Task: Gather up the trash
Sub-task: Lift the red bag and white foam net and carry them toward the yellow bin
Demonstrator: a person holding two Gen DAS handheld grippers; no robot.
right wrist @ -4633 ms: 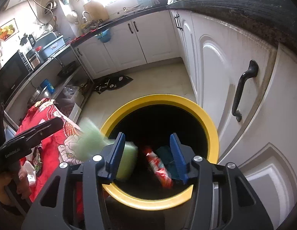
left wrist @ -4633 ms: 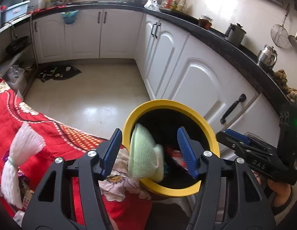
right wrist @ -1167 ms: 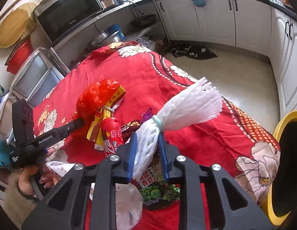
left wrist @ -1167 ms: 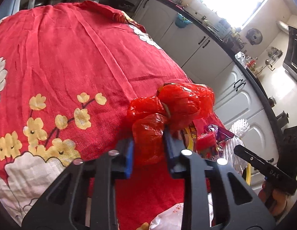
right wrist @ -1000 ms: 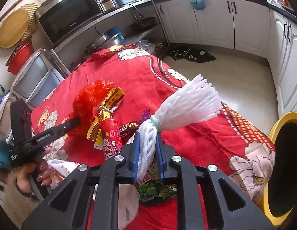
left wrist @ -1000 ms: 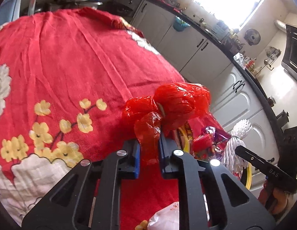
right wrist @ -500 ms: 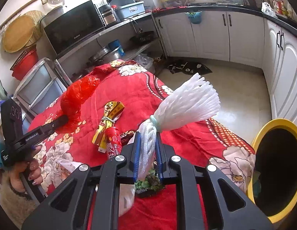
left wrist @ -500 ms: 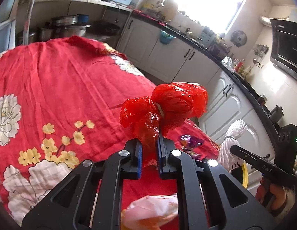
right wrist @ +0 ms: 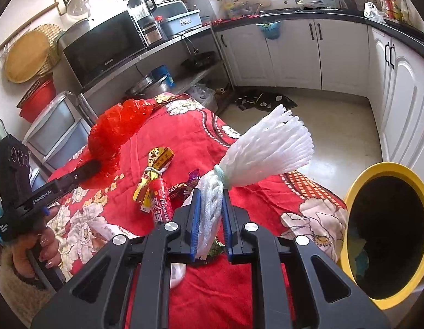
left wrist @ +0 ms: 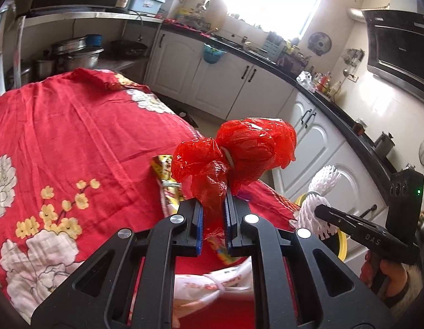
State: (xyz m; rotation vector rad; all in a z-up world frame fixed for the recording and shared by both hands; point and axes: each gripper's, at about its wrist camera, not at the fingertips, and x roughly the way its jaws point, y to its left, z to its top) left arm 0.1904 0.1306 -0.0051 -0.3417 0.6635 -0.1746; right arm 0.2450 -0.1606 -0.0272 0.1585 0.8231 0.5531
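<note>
Jaws pinched on one piece of trash each: the left gripper [left wrist: 213, 220] clamps a knotted red plastic bag [left wrist: 236, 153] above the red floral cloth [left wrist: 74, 137] on the surface, while the right gripper [right wrist: 210, 226] grips a white foam net [right wrist: 262, 150] just above it. Four items lie on the cloth: a yellow wrapper [right wrist: 154, 170], a red tube [right wrist: 161, 204], a purple candy wrapper [right wrist: 193, 176] and a white bag [right wrist: 107, 230]. One yellow-rimmed bin [right wrist: 381, 172] stands beside the surface.

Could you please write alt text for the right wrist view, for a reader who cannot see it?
The right gripper is shut on a white foam net above a red cloth strewn with wrappers. A yellow bin stands to the right, and the left gripper holds a red bag at left.
</note>
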